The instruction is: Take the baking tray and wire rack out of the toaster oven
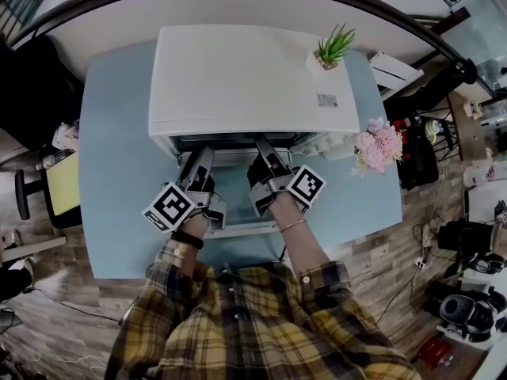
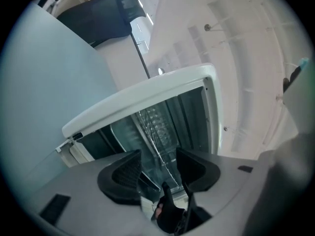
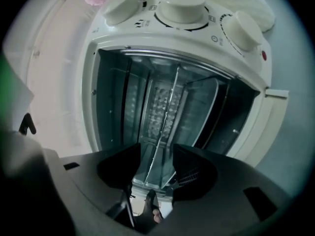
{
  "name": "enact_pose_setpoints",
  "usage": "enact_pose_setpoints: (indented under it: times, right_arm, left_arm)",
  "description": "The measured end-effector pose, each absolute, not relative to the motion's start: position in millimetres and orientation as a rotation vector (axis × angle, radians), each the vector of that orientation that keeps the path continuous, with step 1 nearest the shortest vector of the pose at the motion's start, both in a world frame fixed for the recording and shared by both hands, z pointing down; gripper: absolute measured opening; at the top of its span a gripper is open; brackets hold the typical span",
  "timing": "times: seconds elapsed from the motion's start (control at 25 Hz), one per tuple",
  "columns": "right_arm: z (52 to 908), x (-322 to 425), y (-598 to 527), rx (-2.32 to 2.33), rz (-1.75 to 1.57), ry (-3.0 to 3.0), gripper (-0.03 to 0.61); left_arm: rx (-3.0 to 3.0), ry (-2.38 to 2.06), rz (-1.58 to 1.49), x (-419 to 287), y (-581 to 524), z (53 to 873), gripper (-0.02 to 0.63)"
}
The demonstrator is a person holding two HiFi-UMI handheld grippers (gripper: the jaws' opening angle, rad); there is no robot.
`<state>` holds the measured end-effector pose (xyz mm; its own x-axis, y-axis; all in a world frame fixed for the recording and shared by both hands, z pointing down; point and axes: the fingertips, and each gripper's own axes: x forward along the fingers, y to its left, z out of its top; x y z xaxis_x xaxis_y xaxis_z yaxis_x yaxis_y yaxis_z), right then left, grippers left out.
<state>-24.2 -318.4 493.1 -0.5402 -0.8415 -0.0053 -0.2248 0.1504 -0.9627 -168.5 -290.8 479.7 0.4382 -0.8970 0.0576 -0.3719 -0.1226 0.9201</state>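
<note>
A white toaster oven (image 1: 253, 77) stands on the light blue table (image 1: 119, 172), its door (image 1: 238, 229) folded down under my hands. Both grippers reach level into its mouth. The left gripper (image 1: 200, 158) is open, and the thin wire rack (image 2: 152, 129) runs between its jaws (image 2: 158, 168) without the pads pressing on it. The right gripper (image 1: 265, 150) is open too. The metal edge of the baking tray (image 3: 165, 127) passes between its jaws (image 3: 156, 163), with a gap on each side. A bit of rack grid (image 3: 191, 173) shows by one jaw.
A small potted plant (image 1: 333, 50) sits on the oven's top right corner, and pink flowers (image 1: 376, 145) stand on the table beside the oven. Three control knobs (image 3: 182, 6) line the oven's right side. A chair (image 1: 59, 184) stands left of the table.
</note>
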Motion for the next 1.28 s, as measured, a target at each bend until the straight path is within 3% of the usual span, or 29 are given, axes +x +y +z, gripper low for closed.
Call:
enact_pose_setpoints:
  times: [0.32, 0.48, 1.04, 1.28]
  right_arm:
    - [498, -21, -338, -0.985, -1.405, 1.703, 0.133]
    - [495, -21, -341, -0.981, -1.383, 1.690, 0.031]
    - [493, -21, -314, -0.948, -1.405, 1.673, 0.018]
    - [492, -21, -300, -0.947, -1.418, 1.678, 0.018]
  left_arm:
    - [1.601, -1.096, -0.787, -174, -310, 490, 0.192]
    - [1.562, -1.056, -0.852, -173, -315, 489, 0.187]
    - [1.535, -1.036, -0.858, -171, -309, 491, 0.116]
    - [1.566, -1.020, -0.848, -168, -298, 484, 0.006]
